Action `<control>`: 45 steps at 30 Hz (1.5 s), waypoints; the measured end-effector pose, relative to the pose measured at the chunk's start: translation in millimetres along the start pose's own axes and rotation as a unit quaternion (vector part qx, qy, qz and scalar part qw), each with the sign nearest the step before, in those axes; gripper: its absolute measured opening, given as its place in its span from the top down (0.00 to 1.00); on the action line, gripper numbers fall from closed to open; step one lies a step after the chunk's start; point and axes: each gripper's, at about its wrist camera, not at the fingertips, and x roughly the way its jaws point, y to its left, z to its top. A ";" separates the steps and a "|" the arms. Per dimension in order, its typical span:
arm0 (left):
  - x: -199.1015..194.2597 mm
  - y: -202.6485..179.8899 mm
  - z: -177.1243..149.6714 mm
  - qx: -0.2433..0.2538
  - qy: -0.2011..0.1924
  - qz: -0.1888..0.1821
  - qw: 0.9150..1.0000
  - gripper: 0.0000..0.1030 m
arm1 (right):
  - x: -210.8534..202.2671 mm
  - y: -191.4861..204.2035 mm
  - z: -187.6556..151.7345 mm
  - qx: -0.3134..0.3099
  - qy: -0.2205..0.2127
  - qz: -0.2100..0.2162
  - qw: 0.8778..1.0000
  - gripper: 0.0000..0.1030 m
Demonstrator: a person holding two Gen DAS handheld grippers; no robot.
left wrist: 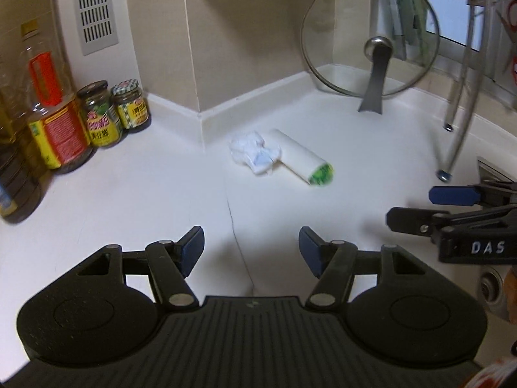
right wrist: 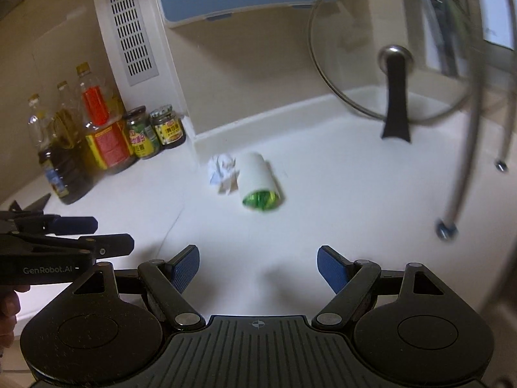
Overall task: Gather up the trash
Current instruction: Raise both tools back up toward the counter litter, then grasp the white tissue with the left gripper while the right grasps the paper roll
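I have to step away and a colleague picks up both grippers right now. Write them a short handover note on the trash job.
Left gripper: open, holding nothing, over the counter, short of the trash.
Right gripper: open, holding nothing, also short of it.
Trash: a crumpled paper wad and a white tube with a green end, lying on its side. They sit close together near the wall corner, ahead of both grippers; whether they touch is unclear.
Not trash, by the look of it: jars and bottles on the left, glass lid on its stand on the right.
Done: nothing picked up yet.
Left: grasp both pieces and bin them. No bin is in view.
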 end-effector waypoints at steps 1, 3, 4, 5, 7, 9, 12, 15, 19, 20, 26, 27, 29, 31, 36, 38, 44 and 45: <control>7.4 2.4 4.6 -0.001 -0.001 -0.001 1.000 0.40 | 9.2 0.2 3.9 -0.008 -0.001 -0.001 1.000 0.22; 21.7 7.8 12.5 -0.003 0.000 -0.001 1.000 0.40 | 26.6 -0.2 11.2 -0.020 0.000 0.000 1.000 0.23; 28.6 10.3 16.0 -0.003 0.000 -0.001 1.000 0.40 | 35.7 -1.2 14.8 -0.023 0.000 0.003 1.000 0.26; 35.1 12.7 18.8 -0.003 -0.001 -0.001 1.000 0.40 | 43.6 -3.2 17.9 -0.023 0.001 0.005 1.000 0.28; 46.6 16.9 23.7 -0.005 0.001 0.001 1.000 0.40 | 59.9 -4.5 24.1 -0.025 0.005 0.008 1.000 0.30; 57.0 21.6 27.7 -0.007 0.002 0.001 1.000 0.40 | 74.7 -5.6 29.8 -0.029 0.009 0.006 1.000 0.30; 69.0 27.4 32.3 -0.010 0.004 0.001 1.000 0.40 | 96.7 -7.1 37.5 -0.036 0.017 0.004 0.999 0.31; 78.5 33.1 35.8 -0.013 0.005 0.000 1.000 0.40 | 115.4 -8.2 42.8 -0.043 0.026 0.002 0.999 0.31; 87.6 37.9 40.4 -0.016 0.007 -0.002 1.000 0.40 | 135.3 -9.6 47.4 -0.047 0.036 0.001 0.998 0.34; 89.4 38.5 41.0 -0.016 0.007 -0.003 1.000 0.40 | 138.9 -10.2 47.9 -0.047 0.038 0.001 0.998 0.35; 96.0 37.4 44.8 -0.012 0.003 -0.010 1.000 0.40 | 151.0 -14.1 47.1 -0.041 0.044 0.006 0.998 0.51; 96.8 37.2 45.5 -0.011 0.001 -0.012 1.000 0.38 | 151.2 -15.3 46.7 -0.038 0.041 0.006 0.998 0.51; 98.5 36.5 46.8 -0.013 -0.002 -0.012 1.000 0.33 | 150.3 -17.7 45.8 -0.031 0.035 0.003 0.999 0.51; 100.4 35.4 48.5 -0.015 -0.003 -0.016 1.000 0.32 | 148.3 -19.7 46.0 -0.027 0.032 -0.003 0.999 0.52; 107.9 29.0 54.2 -0.012 -0.007 -0.024 1.000 0.32 | 138.4 -27.3 48.2 -0.015 0.013 -0.022 1.000 0.52; 112.1 25.8 57.3 -0.014 -0.007 -0.028 0.999 0.32 | 133.5 -31.0 49.9 -0.011 0.007 -0.028 1.000 0.52; 129.2 17.0 65.3 -0.016 -0.016 -0.028 0.999 0.32 | 122.3 -42.6 51.2 0.006 -0.003 -0.044 0.999 0.52; 132.8 16.5 66.6 -0.018 -0.016 -0.027 0.999 0.32 | 121.0 -44.3 50.7 0.011 -0.004 -0.046 0.999 0.52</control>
